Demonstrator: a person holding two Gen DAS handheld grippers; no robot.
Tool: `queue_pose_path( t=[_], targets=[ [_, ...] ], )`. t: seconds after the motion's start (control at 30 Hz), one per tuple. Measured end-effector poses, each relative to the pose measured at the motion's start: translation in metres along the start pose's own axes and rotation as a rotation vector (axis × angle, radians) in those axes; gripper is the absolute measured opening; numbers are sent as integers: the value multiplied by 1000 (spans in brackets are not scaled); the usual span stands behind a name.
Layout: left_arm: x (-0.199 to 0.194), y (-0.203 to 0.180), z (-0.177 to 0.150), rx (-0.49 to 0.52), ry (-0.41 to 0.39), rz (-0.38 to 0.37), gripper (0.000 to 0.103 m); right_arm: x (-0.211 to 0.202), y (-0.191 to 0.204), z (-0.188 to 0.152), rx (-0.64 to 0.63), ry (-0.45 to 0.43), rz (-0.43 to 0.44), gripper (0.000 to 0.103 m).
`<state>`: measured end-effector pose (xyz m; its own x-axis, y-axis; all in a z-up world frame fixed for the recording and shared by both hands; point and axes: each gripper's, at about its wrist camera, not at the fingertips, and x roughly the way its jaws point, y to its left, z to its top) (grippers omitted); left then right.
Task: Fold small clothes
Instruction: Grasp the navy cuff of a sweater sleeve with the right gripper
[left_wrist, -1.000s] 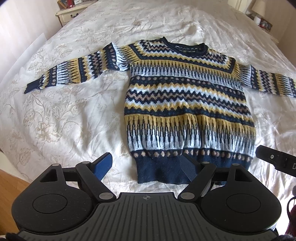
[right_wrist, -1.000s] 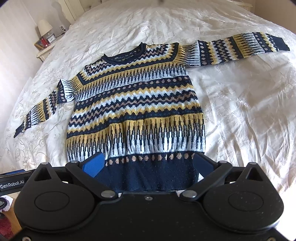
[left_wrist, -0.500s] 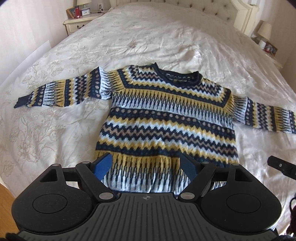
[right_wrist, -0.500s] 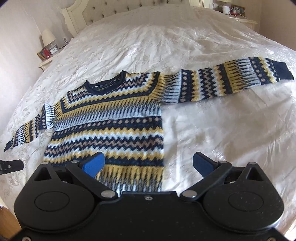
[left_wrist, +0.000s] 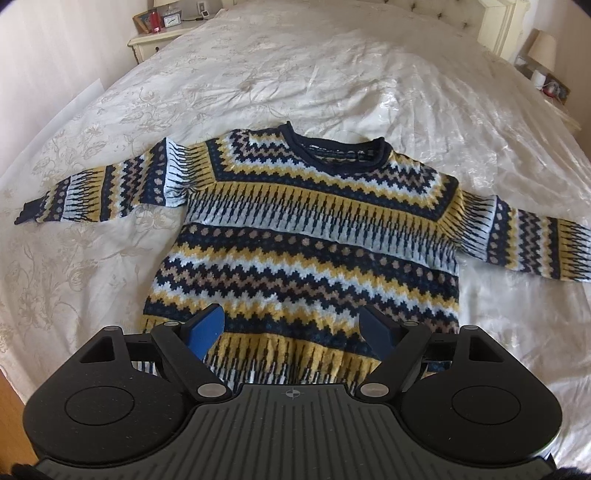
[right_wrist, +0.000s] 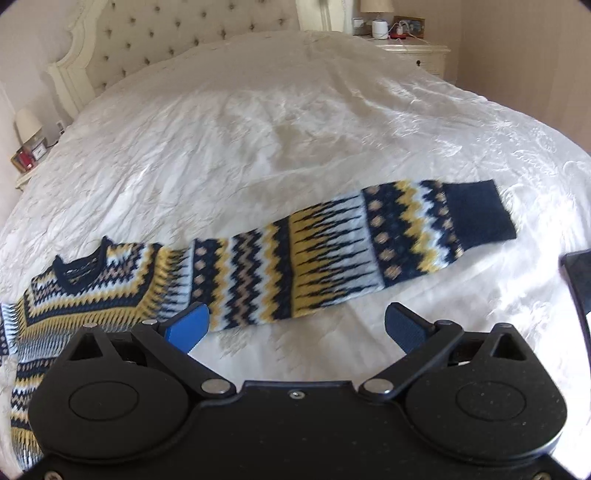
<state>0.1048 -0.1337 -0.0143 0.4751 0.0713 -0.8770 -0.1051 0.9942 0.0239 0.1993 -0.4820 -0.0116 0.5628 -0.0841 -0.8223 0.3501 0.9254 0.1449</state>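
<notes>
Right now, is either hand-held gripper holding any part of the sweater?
Nothing is held. The left hand-held gripper is open above the sweater body; the right hand-held gripper is open near its outstretched sleeve.

A patterned sweater (left_wrist: 306, 251) is seen spread flat on the bed (left_wrist: 332, 74), both sleeves stretched outward. The left hand-held gripper (left_wrist: 293, 330) is held above its lower body, fingers (left_wrist: 207, 326) spread wide with nothing between them. A nightstand (left_wrist: 155, 44) is seen far ahead-left.
</notes>
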Motion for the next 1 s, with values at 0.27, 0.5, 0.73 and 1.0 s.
queue_pose_path(
  t=[0.27,0.5,0.73,1.0],
  targets=[
    [15,-8,1,-51,87,21,79,21,-76,54,-17,-53,-39,97],
    [26,-18,4,-55,128,49,79,48,-131,70,36,-24,-46,97],
    [29,-21,7,-28,134,66,79,82,-158,61,153,58,-30,85],
    [37,-4,13,-12,127,59,79,63,-139,63,246,34,32,23]
  ],
)
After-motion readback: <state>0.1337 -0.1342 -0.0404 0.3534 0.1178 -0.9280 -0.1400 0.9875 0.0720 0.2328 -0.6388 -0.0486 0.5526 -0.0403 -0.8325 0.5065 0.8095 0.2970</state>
